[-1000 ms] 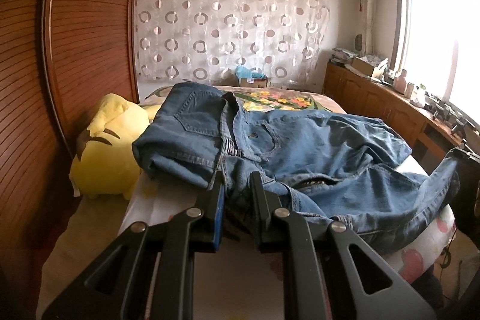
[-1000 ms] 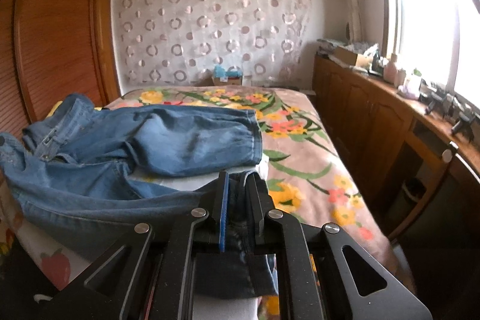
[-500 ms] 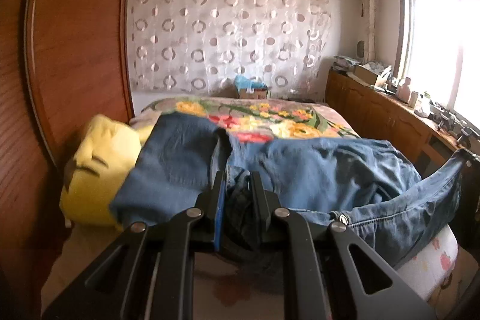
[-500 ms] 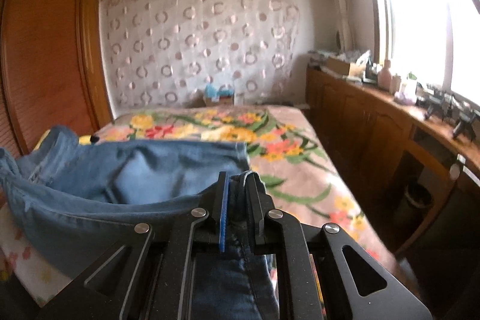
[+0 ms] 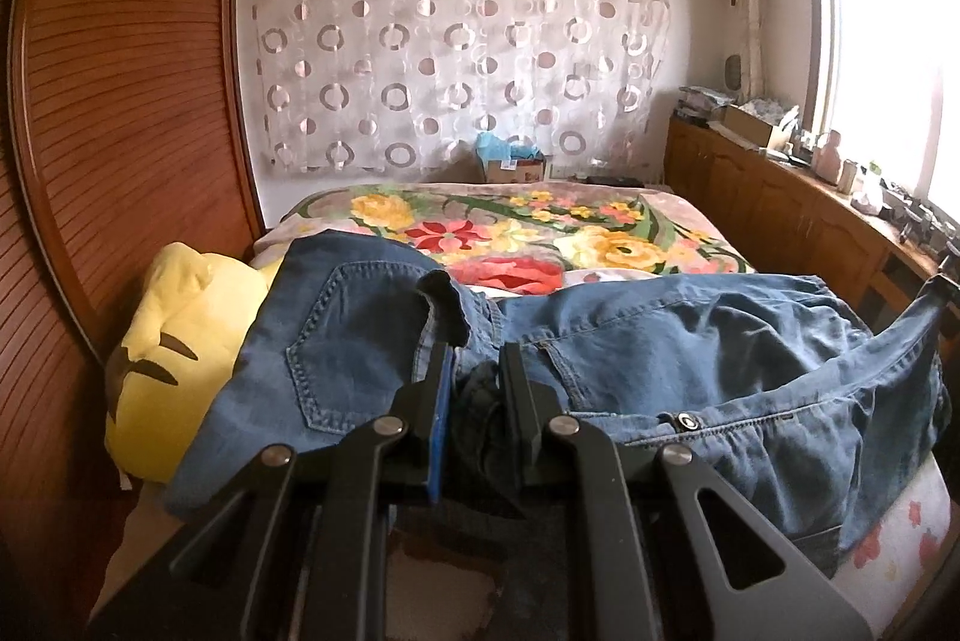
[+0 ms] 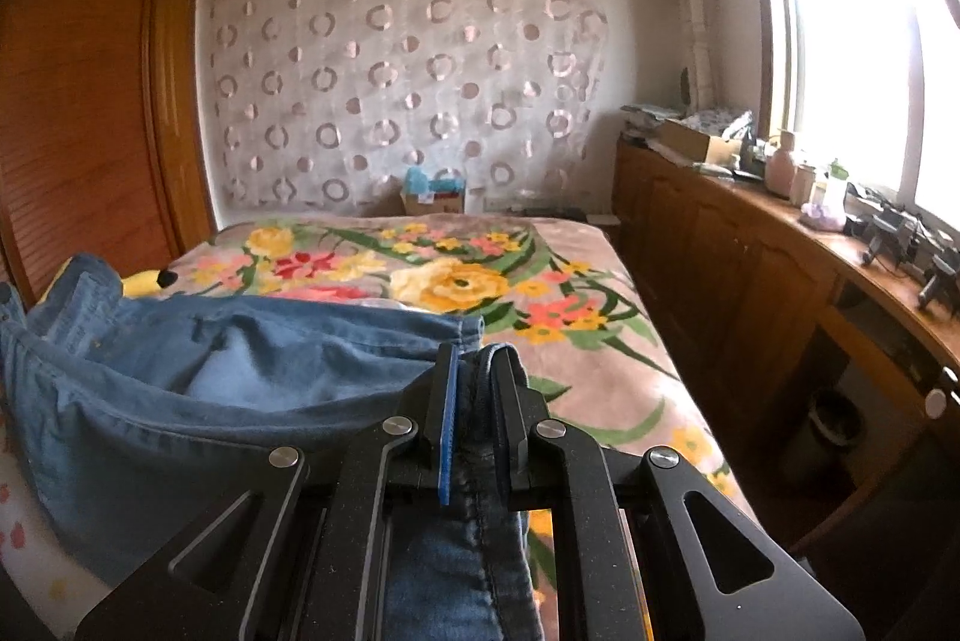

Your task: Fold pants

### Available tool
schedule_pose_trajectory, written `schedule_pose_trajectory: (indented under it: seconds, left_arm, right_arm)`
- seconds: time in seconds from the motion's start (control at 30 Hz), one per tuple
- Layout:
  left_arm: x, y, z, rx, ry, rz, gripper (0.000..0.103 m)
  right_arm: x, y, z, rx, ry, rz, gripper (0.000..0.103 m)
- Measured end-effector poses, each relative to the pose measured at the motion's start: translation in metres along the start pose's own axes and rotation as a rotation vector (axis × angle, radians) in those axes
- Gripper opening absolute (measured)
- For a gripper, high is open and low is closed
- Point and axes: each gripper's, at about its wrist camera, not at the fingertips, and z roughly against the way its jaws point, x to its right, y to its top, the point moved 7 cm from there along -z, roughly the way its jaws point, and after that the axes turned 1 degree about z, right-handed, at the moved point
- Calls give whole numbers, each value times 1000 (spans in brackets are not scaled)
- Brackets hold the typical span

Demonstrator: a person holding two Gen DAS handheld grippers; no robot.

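Pants spread across near end of bed, beside yellow plush; left gripper pinching bunched denim at waist end; right gripper pinching leg hem; near edge lifted; fold appears underway, not laid flat; further folds and smoothing left.

Left tongs and right tongs both clamped tight, angled slightly downward.

No readable text, labels or numbers anywhere.
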Motion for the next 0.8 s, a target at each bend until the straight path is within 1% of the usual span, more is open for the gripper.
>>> schedule_pose_trajectory:
  seconds: [0.2,0.3,0.33,0.43,0.67,0.73,0.8]
  left_arm:
    - [0,6,-13,-5,9,-14,13]
    - [-6,15,-17,9,37,-12,12]
    - [-9,19,-20,13,53,-11,12]
    - [-14,32,-25,30,44,0,12]
    - [-13,68,-41,78,59,-34,12]
    - [-14,77,-51,83,72,-45,12]
    - [-14,80,-66,71,88,-60,12]
  right_arm:
    - [-4,3,-18,-12,-2,19,7]
    - [-4,7,-20,-2,-11,28,7]
    - [-3,10,-21,5,-13,31,7]
    - [0,22,-23,24,-11,30,7]
    - [-1,62,-43,78,-31,67,7]
    - [-1,72,-50,87,-41,77,7]
    - [-1,80,-61,88,-48,85,7]
